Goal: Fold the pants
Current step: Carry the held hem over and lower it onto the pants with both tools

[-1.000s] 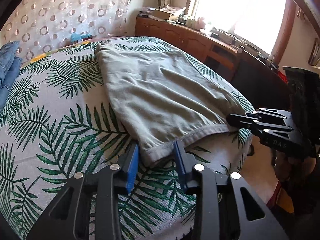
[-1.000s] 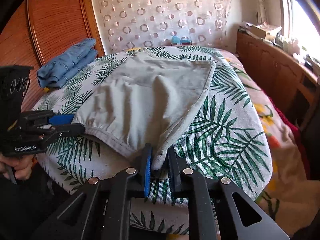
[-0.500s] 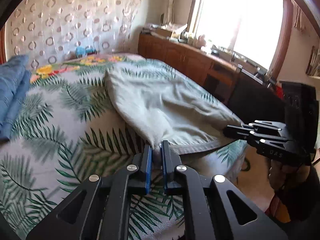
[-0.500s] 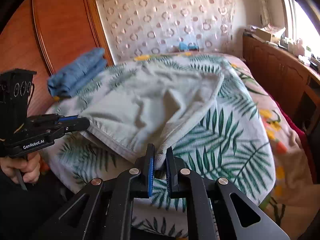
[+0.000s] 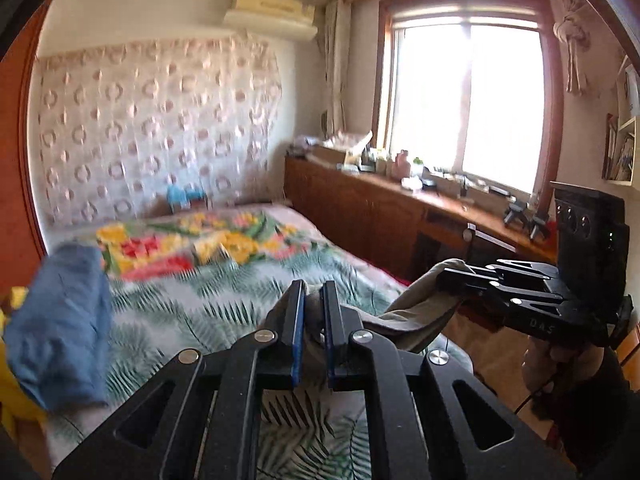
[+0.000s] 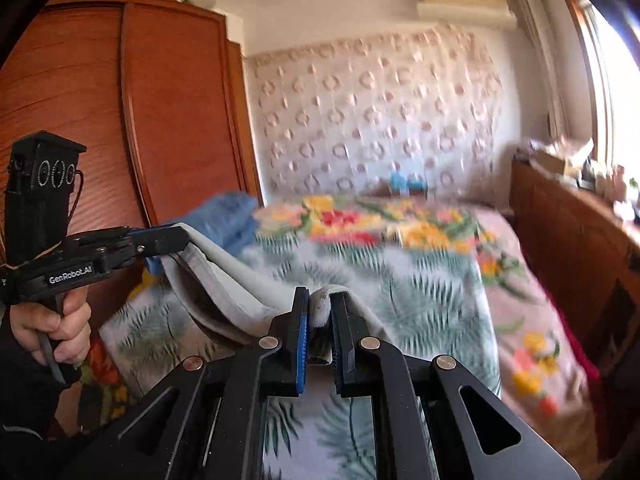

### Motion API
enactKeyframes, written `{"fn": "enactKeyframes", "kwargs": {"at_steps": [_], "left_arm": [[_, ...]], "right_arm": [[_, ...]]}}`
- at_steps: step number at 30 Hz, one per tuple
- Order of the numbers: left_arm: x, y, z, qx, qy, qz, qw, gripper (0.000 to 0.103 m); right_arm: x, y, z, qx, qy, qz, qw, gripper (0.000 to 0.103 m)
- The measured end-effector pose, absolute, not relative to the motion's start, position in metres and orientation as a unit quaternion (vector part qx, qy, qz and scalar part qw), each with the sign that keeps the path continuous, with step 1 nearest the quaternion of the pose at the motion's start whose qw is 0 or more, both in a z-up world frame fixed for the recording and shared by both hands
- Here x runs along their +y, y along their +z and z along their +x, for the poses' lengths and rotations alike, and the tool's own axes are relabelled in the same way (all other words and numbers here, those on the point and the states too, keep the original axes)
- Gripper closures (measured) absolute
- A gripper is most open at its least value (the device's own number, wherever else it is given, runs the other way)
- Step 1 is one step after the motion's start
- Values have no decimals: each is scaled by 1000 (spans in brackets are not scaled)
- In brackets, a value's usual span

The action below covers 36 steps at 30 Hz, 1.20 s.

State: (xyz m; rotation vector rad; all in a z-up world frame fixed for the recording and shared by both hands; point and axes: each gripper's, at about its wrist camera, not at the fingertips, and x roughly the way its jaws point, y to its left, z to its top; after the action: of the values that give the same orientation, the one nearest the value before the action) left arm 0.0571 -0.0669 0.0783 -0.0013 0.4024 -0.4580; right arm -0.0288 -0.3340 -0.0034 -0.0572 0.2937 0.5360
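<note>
Both tools are clamped on the grey-green pants [image 6: 224, 280], the left tool [image 5: 312, 300] pinching one waistband corner and the right tool [image 6: 320, 304] the other, so the cloth hangs between them above the bed [image 6: 420, 288], with folded blue jeans [image 5: 60, 320] at nine o'clock.

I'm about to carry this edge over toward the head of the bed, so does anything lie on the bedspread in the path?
Nothing visible lies mid-bed. The left gripper and right gripper pinch the grey pants; only folded blue jeans sit along the bedspread's left edge.
</note>
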Motion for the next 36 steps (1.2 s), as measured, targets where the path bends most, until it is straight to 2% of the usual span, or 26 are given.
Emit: {"fn": "enactKeyframes", "kwargs": {"at_steps": [6,12,18,21,24,27,33,36], "left_arm": [[-52,123,45,151,-206,14,967,94],[-35,115,68,165,-181,17,969,94],[-18,103,132,183,-134,21,974,94],[-18,122,162,157,-101,50,981,94],[-9,129,168,145,-99,40,984,94],[-3,102,163,170,-98,43,980,94],[-1,26,133,245,-107,48,962,94],[-3,-6,120,278,-105,46,954,94]], "right_arm": [[-323,40,-49,95,288,-44,952,94],[-316,44,-41,92,300,-63,948,94],[-295,42,25,127,280,-94,947,94],[-267,66,65,120,246,-129,953,94],[-259,91,94,113,240,-109,958,94],[-254,87,99,129,253,-93,954,94],[-251,14,89,203,284,-100,932,94],[-250,-3,86,231,295,-97,922,94]]}}
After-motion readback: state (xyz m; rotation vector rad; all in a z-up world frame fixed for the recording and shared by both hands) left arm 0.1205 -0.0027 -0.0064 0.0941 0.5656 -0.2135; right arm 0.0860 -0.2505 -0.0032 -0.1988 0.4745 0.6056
